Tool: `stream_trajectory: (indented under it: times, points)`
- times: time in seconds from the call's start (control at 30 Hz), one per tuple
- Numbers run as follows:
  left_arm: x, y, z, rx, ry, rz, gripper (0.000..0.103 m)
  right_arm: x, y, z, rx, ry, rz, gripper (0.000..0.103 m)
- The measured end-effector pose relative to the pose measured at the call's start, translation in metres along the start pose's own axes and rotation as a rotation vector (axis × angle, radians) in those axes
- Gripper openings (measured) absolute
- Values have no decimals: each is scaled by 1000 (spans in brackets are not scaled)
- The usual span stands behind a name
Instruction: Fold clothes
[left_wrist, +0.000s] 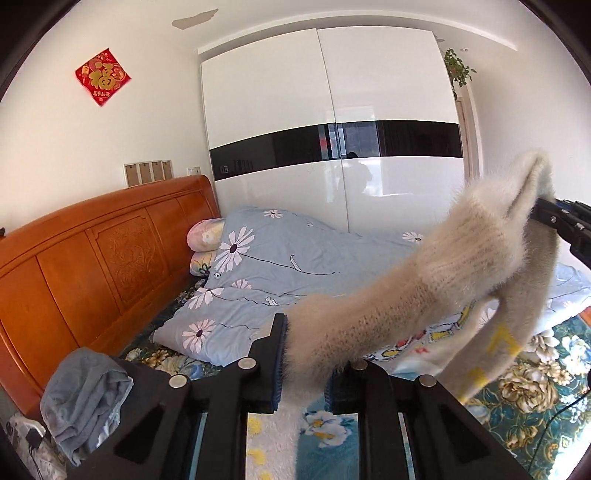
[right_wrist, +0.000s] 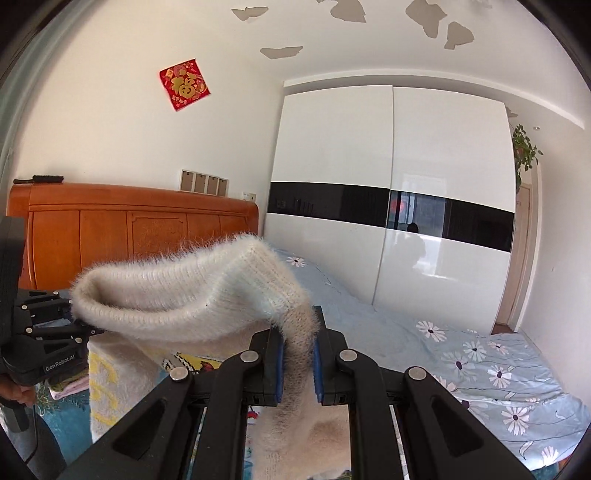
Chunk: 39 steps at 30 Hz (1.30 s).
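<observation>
Left gripper (left_wrist: 304, 363): one, both fingers closed onto the sweater, fuzzy knit pinched between the blue pads (left_wrist: 279, 363).
Right gripper (right_wrist: 298, 363): one, jaws nearly together, clamped on a narrow band of the same knit; blue pads (right_wrist: 279, 369) press each side.
Sweater (left_wrist: 424, 280): one, cream and fluffy, lifted off the bed and stretched between the two grippers; the rest hangs down, showing yellow lettering and a coloured print.
Sweater edge (right_wrist: 177, 295): in the right wrist view it arches in a rolled, ribbed hem from the right gripper toward the left one.
Bed (left_wrist: 535, 387): one, floral teal sheet bare beneath the hanging sweater.
Duvet (left_wrist: 266, 273): one, pale blue with white daisies, heaped near the headboard.
Pillows (left_wrist: 205, 232): two, stacked, beside the duvet.
Headboard (left_wrist: 96, 251): one, orange carved wood.
Grey cloth (left_wrist: 85, 395): one bundle, crumpled at the bed's near corner.
Wardrobe (right_wrist: 388, 206): one, two white doors with a black band.
Red decoration (right_wrist: 184, 84): one, on the wall.
Frames (right_wrist: 204, 182): four, in a row above the headboard.
Plant (right_wrist: 524, 151): one, high beside the wardrobe.
</observation>
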<state>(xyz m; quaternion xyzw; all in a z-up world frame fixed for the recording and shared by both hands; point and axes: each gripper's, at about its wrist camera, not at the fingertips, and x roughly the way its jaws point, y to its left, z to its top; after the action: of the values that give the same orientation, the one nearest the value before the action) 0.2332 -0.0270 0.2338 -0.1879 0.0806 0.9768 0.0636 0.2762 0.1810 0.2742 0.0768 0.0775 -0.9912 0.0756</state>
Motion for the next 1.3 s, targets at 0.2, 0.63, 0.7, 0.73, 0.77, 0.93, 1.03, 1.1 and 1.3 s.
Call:
stream_trajectory:
  times: [0.2,0.63,0.7,0.73,0.77,0.93,1.03,1.1,1.3]
  points:
    - [-48,-3,-12,7,52,-90,18,-32,10,-15,-25,39,62,12]
    - [124,40,-105,-257,540,-57,17,142,35,-54,-105,393,215,12]
    - [152,42,-150,-303,641,-39,17,187,50,-101,-91,515,231,12]
    - [164,42,-170,-317,696,-36,17,208,58,-125,-75,576,241,12]
    - [173,41,-190,-333,747,-37,18,225,63,-150,-48,636,251,12]
    - [193,42,-218,-349,768,-40,18,278,83,-232,41,807,277,12]
    - [220,64,-197,-364,754,-19,17,299,87,-234,21,813,269,12]
    - [233,75,-186,-389,741,-6,17,315,92,-219,-1,804,265,12]
    - [275,94,-185,-397,748,19,17,365,97,-191,-34,782,264,12]
